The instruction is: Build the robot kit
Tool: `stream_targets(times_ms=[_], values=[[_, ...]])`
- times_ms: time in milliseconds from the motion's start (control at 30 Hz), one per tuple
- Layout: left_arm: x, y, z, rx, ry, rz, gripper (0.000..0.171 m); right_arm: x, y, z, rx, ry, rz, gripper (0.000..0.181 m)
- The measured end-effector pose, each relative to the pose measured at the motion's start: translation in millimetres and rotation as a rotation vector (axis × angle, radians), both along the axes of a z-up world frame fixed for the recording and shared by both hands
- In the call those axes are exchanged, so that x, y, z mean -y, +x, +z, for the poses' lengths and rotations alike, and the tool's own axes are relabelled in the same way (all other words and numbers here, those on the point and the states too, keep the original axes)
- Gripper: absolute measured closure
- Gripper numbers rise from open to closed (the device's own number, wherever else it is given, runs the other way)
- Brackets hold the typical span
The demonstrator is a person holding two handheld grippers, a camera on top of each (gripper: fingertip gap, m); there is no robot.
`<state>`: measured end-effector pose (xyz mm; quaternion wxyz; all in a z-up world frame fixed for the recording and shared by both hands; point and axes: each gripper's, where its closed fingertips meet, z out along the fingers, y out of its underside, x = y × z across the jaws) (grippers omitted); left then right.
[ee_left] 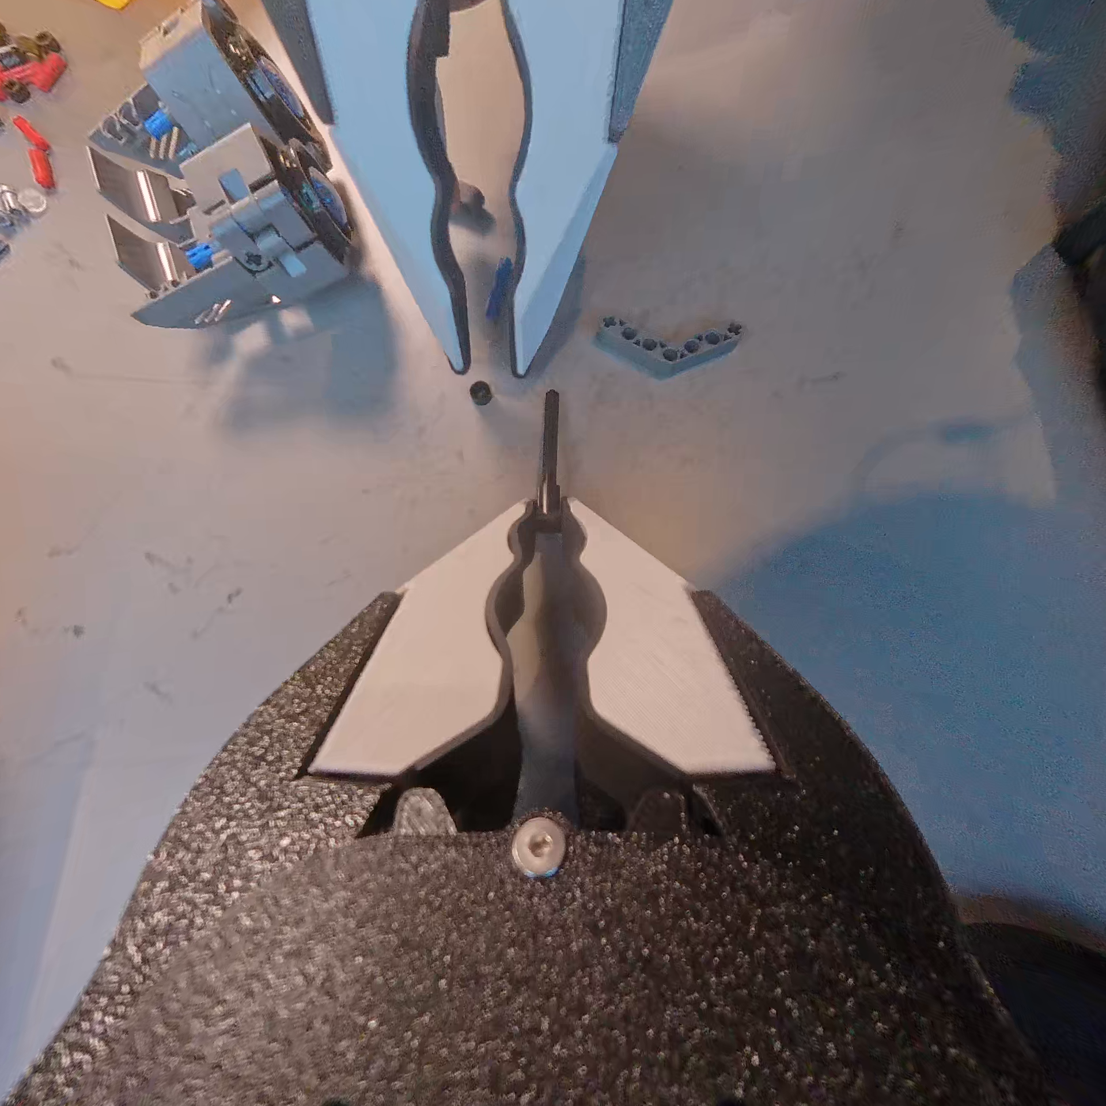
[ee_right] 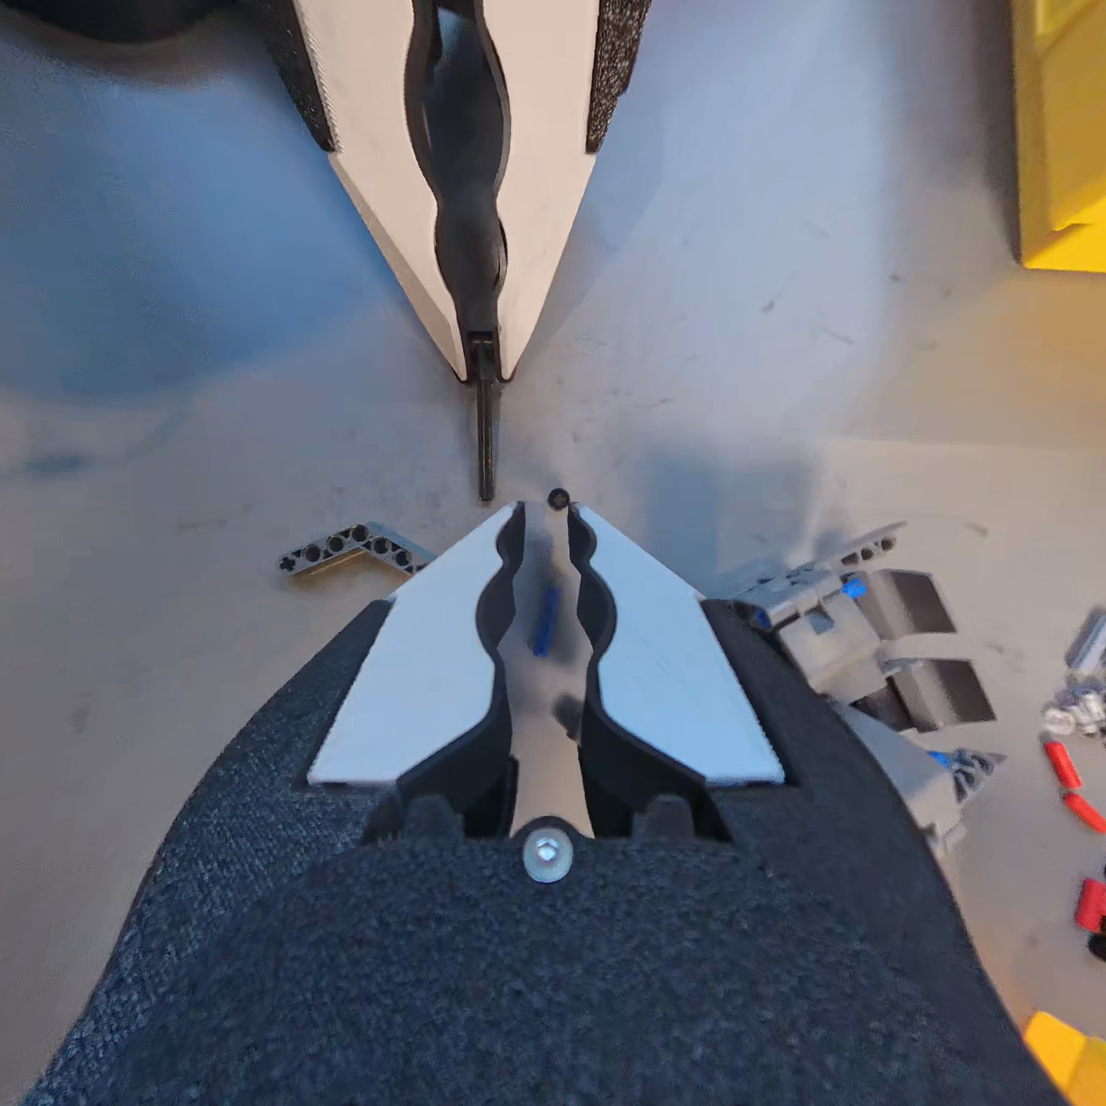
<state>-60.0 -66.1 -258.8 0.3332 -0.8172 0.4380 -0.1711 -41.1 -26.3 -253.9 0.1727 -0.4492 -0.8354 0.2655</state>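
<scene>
Left claw point(ee_left: 546, 509) pinches black axle point(ee_left: 549, 443); right claw point(ee_right: 544, 509) gapes over half-hidden blue pin point(ee_right: 546, 619).

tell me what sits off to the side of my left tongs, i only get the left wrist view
Observer: A yellow box stands beside the left tongs, which grip the black axle; it is outside your view.
Operator: ok and what's the back of the right tongs like, mine cuts it off
Observer: The right tongs are open, and a dark textured shell behind them carries a silver screw at its centre.
</scene>
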Motion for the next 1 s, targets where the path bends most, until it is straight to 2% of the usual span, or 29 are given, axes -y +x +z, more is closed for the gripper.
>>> stream_targets(times_ms=[200,367,467,633,733,900,1000], values=[[2,-1,-3,-0.019,-0.014,0.001,0.164,-1,-6,-8,0.122,0.03,0.065,0.17],[2,1,2,0.016,-0.026,0.01,0.156,0,-6,-8,0.165,-0.005,0.06,0.173],[-1,4,4,0.032,-0.012,0.022,0.158,0,-6,-8,0.166,-0.014,0.044,0.176],[-5,10,-3,-0.027,0.006,0.022,0.163,-2,4,-8,0.126,-0.004,0.005,0.176],[-5,11,-3,-0.059,0.014,0.018,0.168,-1,13,2,0.047,-0.056,-0.046,0.176],[-5,13,-2,-0.064,0.036,0.001,0.169,11,27,41,-0.198,-0.253,-0.128,0.176],[-4,29,18,0.121,0.035,-0.013,0.169,16,35,65,-0.377,-0.36,-0.171,0.176]])
